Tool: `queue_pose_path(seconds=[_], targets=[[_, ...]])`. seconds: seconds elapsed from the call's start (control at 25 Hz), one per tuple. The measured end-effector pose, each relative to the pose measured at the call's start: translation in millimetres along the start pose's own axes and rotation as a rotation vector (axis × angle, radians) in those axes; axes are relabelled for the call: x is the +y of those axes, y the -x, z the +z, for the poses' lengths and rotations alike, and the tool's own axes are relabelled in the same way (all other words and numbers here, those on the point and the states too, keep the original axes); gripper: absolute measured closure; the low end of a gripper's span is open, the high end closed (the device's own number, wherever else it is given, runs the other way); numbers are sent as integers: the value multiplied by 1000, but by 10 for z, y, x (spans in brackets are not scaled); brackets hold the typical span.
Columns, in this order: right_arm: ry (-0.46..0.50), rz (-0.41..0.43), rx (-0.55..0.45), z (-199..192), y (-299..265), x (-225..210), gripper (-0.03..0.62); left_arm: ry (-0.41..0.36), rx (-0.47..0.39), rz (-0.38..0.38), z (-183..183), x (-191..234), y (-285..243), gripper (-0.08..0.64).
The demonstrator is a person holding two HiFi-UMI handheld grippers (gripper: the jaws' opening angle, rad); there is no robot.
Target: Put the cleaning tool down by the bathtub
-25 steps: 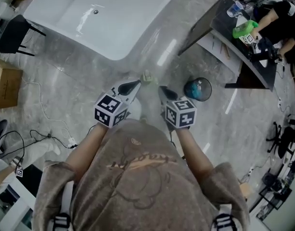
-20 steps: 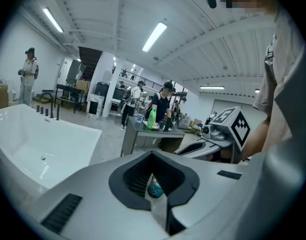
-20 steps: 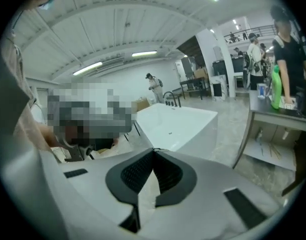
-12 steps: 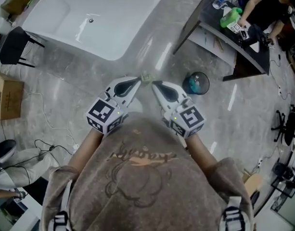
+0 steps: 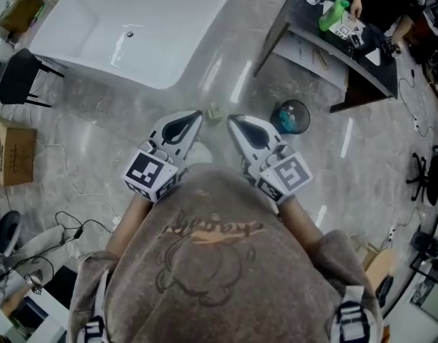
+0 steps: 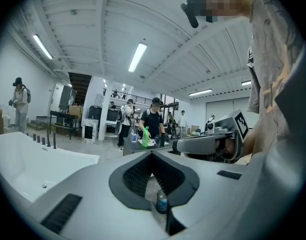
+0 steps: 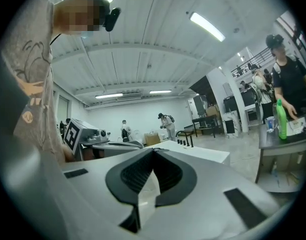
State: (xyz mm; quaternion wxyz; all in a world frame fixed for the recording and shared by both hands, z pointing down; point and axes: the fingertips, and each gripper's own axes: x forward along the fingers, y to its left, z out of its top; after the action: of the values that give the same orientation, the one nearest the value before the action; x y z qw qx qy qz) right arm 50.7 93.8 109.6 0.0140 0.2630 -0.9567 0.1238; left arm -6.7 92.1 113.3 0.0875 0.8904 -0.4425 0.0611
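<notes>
The cleaning tool [image 5: 214, 111], a small pale green pad, lies on the grey floor a short way from the near right corner of the white bathtub [image 5: 97, 20]. My left gripper [image 5: 198, 114] hangs above it on its left, jaws shut and empty. On the tool's right, my right gripper [image 5: 231, 118] is likewise shut with nothing in it. Neither touches the tool. In the left gripper view the left gripper [image 6: 153, 154] has its tips together, and the bathtub [image 6: 23, 156] lies to the left. The right gripper [image 7: 153, 149] also shows its tips meeting, with the bathtub [image 7: 197, 153] beyond them.
A round blue bin [image 5: 293, 116] stands on the floor right of the grippers. A dark desk [image 5: 326, 41] with a green bottle [image 5: 331, 13] and a person at it is at the upper right. A black chair [image 5: 18, 77] and a cardboard box [image 5: 11, 148] stand at left; cables lie lower left.
Both grippers have risen away from the floor and spread slightly apart, still shut. The green tool stays on the floor beneath them.
</notes>
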Motion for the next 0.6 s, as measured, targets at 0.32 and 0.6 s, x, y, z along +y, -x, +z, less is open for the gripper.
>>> queue_pose_path(seconds=[0.32,0.6], targets=[[-4,17,-7,15,49,7,588,11,2,15,-56,-77,7,554],[-11,25,14,-46,25,-9,588,31,4,23,-129,-80,1,554]])
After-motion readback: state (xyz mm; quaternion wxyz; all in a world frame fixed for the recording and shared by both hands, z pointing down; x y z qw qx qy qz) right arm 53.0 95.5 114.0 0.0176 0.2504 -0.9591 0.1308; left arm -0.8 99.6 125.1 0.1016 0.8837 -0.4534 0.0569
